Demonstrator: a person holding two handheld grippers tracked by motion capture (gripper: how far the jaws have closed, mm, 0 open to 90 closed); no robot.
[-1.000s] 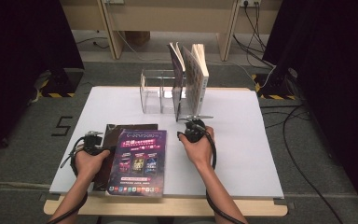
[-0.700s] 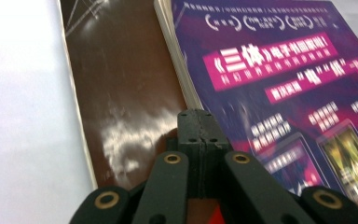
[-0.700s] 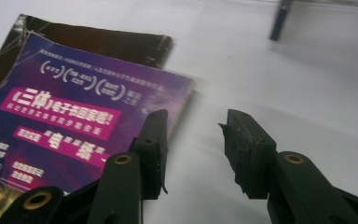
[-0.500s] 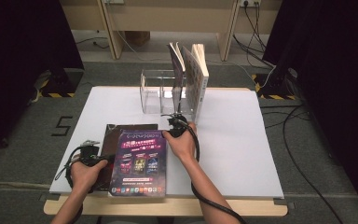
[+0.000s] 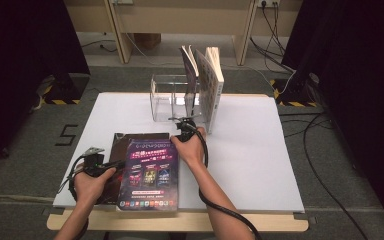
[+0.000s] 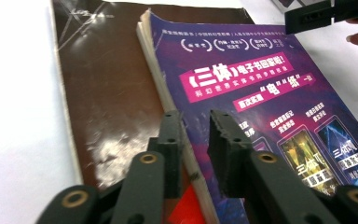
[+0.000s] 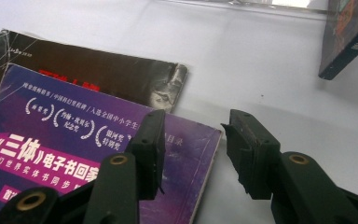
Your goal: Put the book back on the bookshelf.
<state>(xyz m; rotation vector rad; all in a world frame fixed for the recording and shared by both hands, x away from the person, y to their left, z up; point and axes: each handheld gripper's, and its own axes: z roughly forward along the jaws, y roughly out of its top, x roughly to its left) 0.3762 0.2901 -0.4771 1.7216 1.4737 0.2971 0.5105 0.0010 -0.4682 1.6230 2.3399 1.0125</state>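
On the white desk (image 5: 260, 150), a purple book (image 5: 149, 172) lies flat at about 7 o'clock, overlapping a dark brown book (image 5: 122, 145), probably next to go into the clear rack (image 5: 167, 97) at 12 o'clock beside two standing books (image 5: 205, 82). The left gripper (image 6: 193, 140) sits at the purple book's left edge, its jaws just opened partway and straddling the edge without pressing. The right gripper (image 7: 193, 144) hovers open over the far right corner, holding nothing; the brown book's title is mostly covered.
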